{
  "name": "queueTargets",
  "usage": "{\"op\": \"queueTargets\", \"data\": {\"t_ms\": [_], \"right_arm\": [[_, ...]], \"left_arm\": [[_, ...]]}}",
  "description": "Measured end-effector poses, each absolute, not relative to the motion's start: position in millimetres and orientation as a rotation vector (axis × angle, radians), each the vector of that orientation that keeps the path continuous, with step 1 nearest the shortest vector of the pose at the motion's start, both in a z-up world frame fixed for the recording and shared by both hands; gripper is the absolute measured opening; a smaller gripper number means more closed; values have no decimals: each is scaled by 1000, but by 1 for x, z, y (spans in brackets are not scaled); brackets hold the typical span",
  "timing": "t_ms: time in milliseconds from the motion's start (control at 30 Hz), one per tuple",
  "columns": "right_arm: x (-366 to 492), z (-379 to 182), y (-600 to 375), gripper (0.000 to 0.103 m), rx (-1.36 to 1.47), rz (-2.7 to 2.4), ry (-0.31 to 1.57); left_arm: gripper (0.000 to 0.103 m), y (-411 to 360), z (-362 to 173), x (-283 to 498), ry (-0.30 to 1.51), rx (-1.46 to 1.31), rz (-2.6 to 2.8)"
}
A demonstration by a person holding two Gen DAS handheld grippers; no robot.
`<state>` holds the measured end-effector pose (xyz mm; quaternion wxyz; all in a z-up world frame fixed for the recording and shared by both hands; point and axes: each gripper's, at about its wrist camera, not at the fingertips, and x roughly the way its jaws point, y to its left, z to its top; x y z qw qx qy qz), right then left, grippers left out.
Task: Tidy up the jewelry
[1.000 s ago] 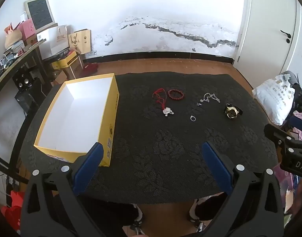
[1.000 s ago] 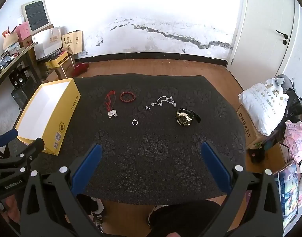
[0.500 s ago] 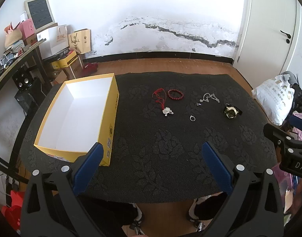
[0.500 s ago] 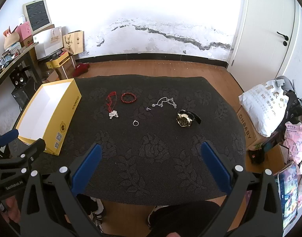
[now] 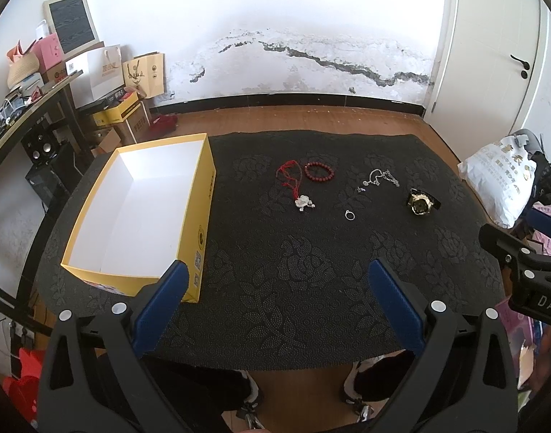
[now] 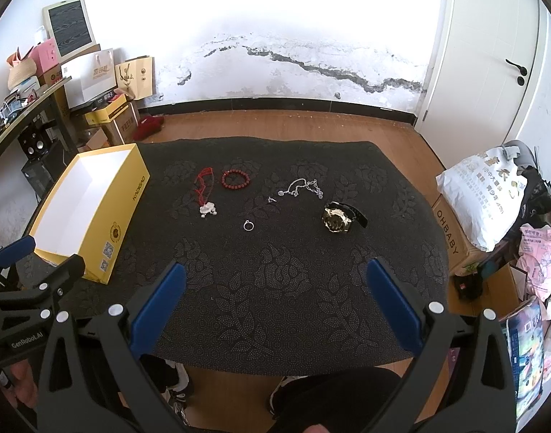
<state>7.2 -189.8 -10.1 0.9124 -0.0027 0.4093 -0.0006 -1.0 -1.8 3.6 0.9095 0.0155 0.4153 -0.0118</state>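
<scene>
Five loose pieces on the dark-clothed desk (image 5: 311, 288): one red cord necklace (image 5: 293, 184) with pale pendant, long axis running away from the left hand-held gripper (image 5: 275, 297); one red bead bracelet (image 5: 319, 171); one silver chain (image 6: 301, 187); one ring (image 6: 248, 225); one watch (image 6: 338, 219). All well ahead of the right hand-held gripper (image 6: 275, 297). One open yellow box (image 5: 203, 216) ahead-left. Both spread wide, holding nothing.
</scene>
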Motion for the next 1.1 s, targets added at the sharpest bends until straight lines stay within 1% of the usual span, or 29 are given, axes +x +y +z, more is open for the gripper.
{"op": "queueTargets", "data": {"t_ms": [1100], "right_arm": [[7,-10,-189,97,-10,6,840]], "left_arm": [[97,-5,3,-3,858,33,-33]]}}
